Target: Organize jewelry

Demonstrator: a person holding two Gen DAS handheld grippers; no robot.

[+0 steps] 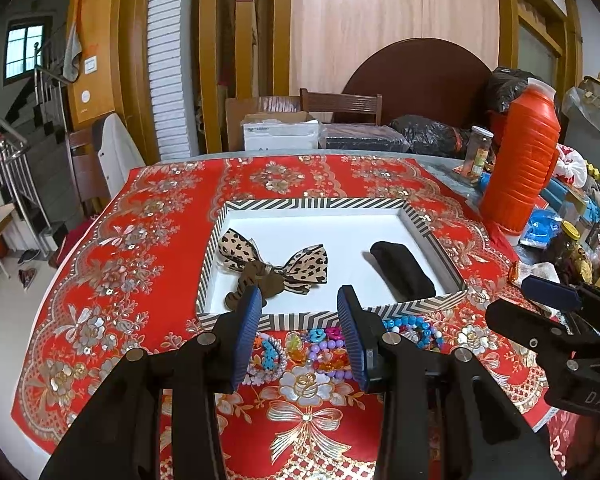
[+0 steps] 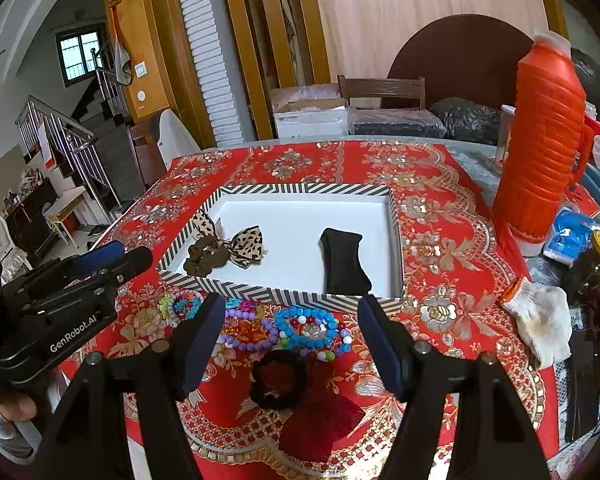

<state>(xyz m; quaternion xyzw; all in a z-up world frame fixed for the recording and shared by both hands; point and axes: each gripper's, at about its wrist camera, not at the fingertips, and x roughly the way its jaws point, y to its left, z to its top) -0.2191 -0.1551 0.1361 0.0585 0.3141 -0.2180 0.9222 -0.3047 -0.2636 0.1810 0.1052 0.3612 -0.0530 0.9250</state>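
- Striped box: holds leopard bow, black pouch, sorted.
- Bead bracelets: before box, awaiting sorting.
- Left tool, right tool: agape, empty, above bracelets.

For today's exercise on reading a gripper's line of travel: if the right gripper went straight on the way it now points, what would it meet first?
Probably the beaded bracelets lying on the red tablecloth between its open fingers, just in front of the striped box. The right gripper points down at them; depth is hard to judge, so the dark scrunchie nearer the camera may be under it already.
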